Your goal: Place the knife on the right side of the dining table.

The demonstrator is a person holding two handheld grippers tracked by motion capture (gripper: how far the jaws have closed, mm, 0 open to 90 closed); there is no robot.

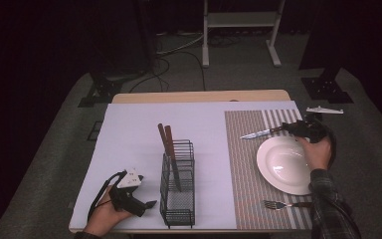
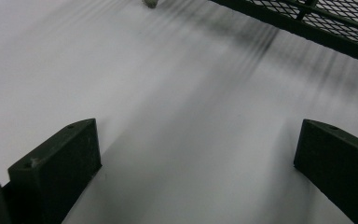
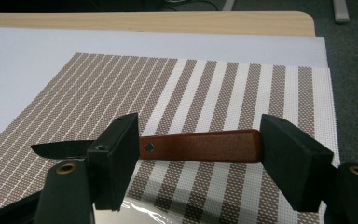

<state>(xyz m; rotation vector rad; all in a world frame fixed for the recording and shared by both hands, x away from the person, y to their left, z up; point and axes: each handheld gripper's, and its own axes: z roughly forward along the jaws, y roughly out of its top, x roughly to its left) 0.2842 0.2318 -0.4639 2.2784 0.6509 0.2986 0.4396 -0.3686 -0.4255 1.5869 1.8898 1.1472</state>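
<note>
A knife [image 1: 258, 133] with a reddish wooden handle [image 3: 200, 145] lies on the striped placemat [image 1: 243, 164] just behind the white plate [image 1: 283, 164]. My right gripper [image 1: 296, 128] is at the handle end. In the right gripper view its jaws stand open [image 3: 200, 161], one at each side of the handle, which lies crosswise on the mat. My left gripper [image 1: 149, 204] rests at the table's near left, beside the black wire caddy [image 1: 178, 184]. Its jaws are open [image 2: 196, 163] over bare white cover.
Two wooden-handled utensils [image 1: 166, 139] stand in the caddy. A fork [image 1: 278, 204] lies on the mat near the front edge, left of the person's right sleeve. The caddy's mesh [image 2: 307, 28] is close ahead of the left gripper. A white stand [image 1: 241, 30] is on the floor beyond.
</note>
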